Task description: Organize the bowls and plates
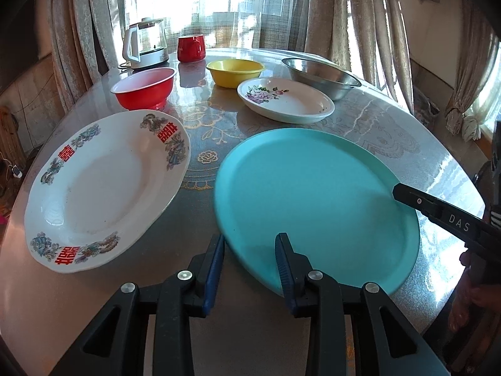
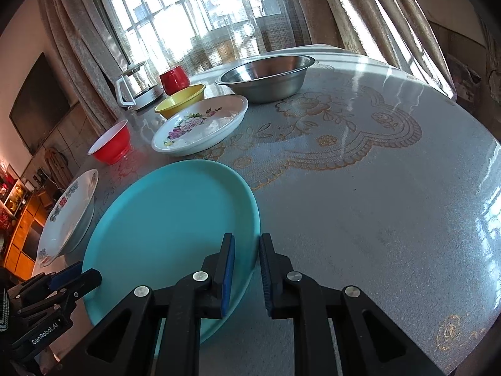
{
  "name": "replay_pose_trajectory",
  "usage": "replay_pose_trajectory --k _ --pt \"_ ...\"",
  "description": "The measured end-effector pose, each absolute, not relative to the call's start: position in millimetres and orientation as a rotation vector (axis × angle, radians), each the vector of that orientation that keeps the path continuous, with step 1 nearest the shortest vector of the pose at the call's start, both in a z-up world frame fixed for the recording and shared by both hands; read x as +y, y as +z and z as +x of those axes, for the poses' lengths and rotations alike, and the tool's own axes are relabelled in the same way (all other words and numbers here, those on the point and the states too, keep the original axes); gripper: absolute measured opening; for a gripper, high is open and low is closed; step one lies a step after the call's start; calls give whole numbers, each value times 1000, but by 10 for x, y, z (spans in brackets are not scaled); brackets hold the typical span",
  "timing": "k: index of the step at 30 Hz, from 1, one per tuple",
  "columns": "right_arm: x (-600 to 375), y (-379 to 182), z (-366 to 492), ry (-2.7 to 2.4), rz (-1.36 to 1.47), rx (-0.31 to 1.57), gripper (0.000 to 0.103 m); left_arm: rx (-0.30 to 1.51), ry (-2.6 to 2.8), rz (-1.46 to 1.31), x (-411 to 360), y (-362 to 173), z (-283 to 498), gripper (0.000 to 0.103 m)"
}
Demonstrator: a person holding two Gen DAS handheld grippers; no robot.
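We hold both grippers angled down at the table point(image 2: 391, 203), each pinching the rim of the turquoise plate point(image 1: 313, 194) from the near side. The left gripper point(image 1: 249, 247) has its blue pads closed on the plate's near left edge; the rim passes between the two fingers, though the lower pad's contact is hidden beneath the plate. The right gripper point(image 2: 247, 250) is clamped on the near right edge, its jaws nearly together with the rim between them. Ahead and left of the left gripper lies the white patterned plate point(image 1: 106, 191). Farther ahead stand the red bowl point(image 1: 144, 87), yellow bowl point(image 1: 235, 70), floral plate point(image 1: 285, 100) and steel bowl point(image 1: 322, 73). Beyond them, a kettle point(image 1: 145, 42) and red mug point(image 1: 191, 48). Our right hand point(image 1: 469, 279) is cut off at the frame's edge.
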State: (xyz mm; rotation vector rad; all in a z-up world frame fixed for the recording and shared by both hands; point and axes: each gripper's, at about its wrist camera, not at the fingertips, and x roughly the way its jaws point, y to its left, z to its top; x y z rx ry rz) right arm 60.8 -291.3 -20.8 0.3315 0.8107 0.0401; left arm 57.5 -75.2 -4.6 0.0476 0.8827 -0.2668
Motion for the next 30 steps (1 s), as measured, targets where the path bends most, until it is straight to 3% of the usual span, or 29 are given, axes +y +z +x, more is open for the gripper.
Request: replay_pose_trajectory --k 21,30 --pt "-3313 -265 494 -74 420 793 16 929 -312 92 -1227 -123 944 34" --pt "-3283 -247 446 -73 437 799 24 932 -337 90 -1182 -121 867 36"
